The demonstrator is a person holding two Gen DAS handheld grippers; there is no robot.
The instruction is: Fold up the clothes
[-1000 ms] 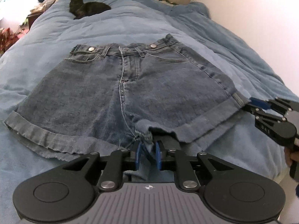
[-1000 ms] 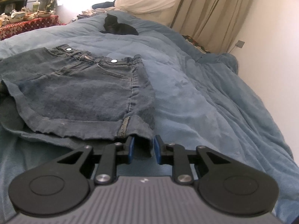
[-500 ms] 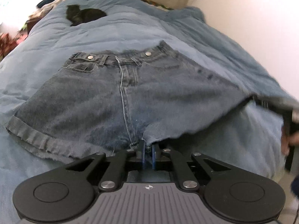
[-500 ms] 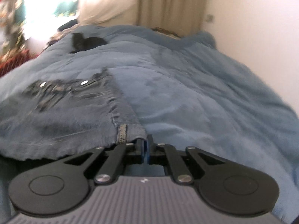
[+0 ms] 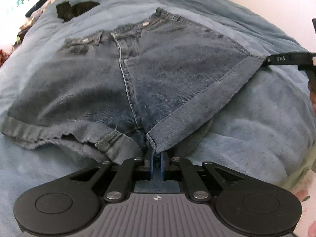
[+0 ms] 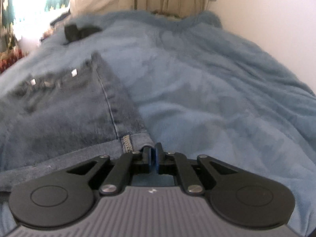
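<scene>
Pinching the crotch-side hem corner of the denim shorts (image 5: 158, 75), left gripper (image 5: 157, 156) has its fingers narrow w/ fabric between them, bottom centre of frame. Right gripper (image 6: 153, 154), fingers also clamped narrow, holds the outer cuff corner of the same leg; in left view it shows at right edge. Shorts lie spread across the blue bed cover (image 5: 246, 128), waistband toward upper centre. Black item (image 5: 73, 9) sits upper left.

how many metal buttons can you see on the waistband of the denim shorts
2: one button on the waistband's left part, one button right of the fly on the denim shorts. Others may be hidden.
</scene>
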